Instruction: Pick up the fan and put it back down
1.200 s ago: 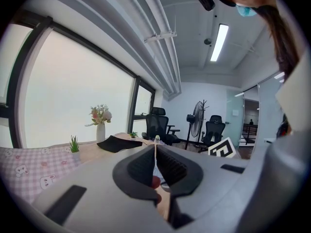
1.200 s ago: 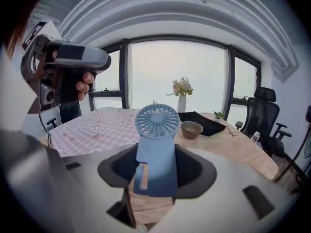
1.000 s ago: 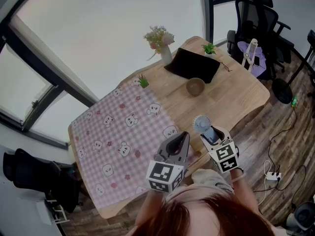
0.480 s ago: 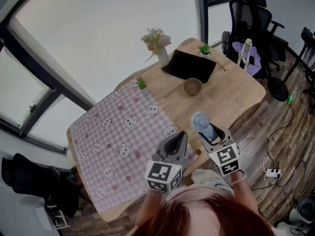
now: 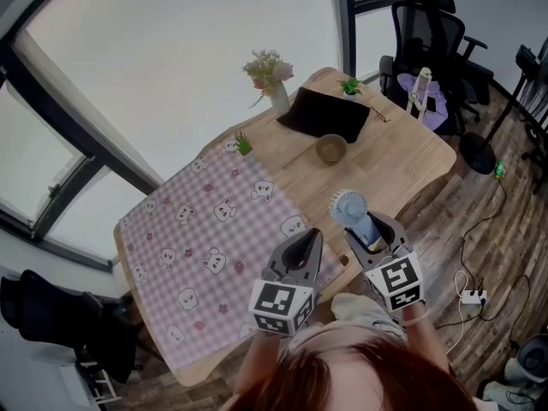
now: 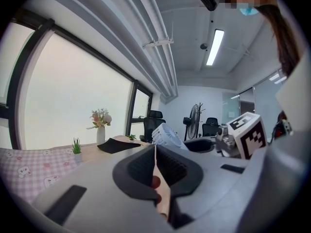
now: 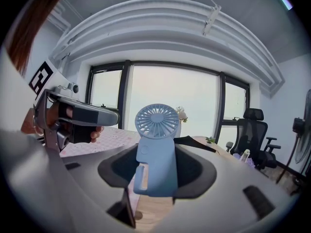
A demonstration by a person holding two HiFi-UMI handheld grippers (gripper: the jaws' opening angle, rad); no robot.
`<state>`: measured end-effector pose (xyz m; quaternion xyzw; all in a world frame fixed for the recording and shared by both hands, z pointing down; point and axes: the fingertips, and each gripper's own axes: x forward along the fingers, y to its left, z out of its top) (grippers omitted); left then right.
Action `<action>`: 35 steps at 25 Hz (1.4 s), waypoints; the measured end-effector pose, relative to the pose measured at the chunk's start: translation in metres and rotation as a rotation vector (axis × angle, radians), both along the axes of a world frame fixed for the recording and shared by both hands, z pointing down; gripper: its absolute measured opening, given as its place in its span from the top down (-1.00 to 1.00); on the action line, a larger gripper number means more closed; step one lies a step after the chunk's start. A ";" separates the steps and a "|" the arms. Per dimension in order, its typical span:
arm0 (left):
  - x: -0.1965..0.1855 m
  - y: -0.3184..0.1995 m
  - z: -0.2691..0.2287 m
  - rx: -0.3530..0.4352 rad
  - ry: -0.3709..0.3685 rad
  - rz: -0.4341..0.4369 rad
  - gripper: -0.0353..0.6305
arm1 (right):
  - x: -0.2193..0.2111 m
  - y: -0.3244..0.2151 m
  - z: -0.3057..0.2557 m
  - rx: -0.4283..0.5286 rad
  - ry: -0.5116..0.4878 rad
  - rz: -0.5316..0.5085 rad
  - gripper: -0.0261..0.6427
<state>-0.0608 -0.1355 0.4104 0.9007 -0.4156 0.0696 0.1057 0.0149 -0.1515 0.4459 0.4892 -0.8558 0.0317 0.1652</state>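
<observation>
A small light-blue hand-held fan [image 5: 348, 205] is held upright off the wooden table [image 5: 402, 165], its handle between the jaws of my right gripper [image 5: 366, 229]. In the right gripper view the fan [image 7: 156, 149] fills the middle, round grille on top, with both pads pressed on its body. My left gripper [image 5: 310, 240] hovers just to the left over the table's near edge, jaws shut together with nothing between them [image 6: 155, 163]. In the left gripper view the fan's grille [image 6: 167, 136] shows to the right, ahead of the jaws.
A pink checked cloth [image 5: 205, 229] covers the table's left half. At the back stand a vase of flowers [image 5: 274, 80], a black mat [image 5: 324, 114], a wooden bowl [image 5: 330, 148] and two small plants [image 5: 244, 144]. Office chairs [image 5: 432, 32] and floor cables [image 5: 475, 294] lie to the right.
My right gripper has risen with the fan, which now stands higher above the table. The left gripper has hardly moved.
</observation>
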 end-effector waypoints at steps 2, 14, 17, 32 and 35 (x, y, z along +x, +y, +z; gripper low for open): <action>0.000 0.003 -0.002 0.004 -0.001 0.003 0.85 | 0.000 0.005 -0.005 0.012 -0.006 0.005 0.28; -0.001 0.021 -0.012 0.025 0.004 0.008 0.85 | 0.008 0.025 -0.037 0.098 -0.053 0.060 0.28; 0.001 0.028 -0.014 0.029 0.001 0.011 0.85 | 0.012 0.032 -0.047 0.120 -0.070 0.070 0.28; 0.006 0.051 -0.021 0.052 -0.001 0.023 0.85 | 0.020 0.061 -0.070 0.177 -0.101 0.089 0.28; 0.005 0.054 -0.021 0.050 -0.001 0.025 0.85 | 0.019 0.063 -0.070 0.177 -0.102 0.092 0.28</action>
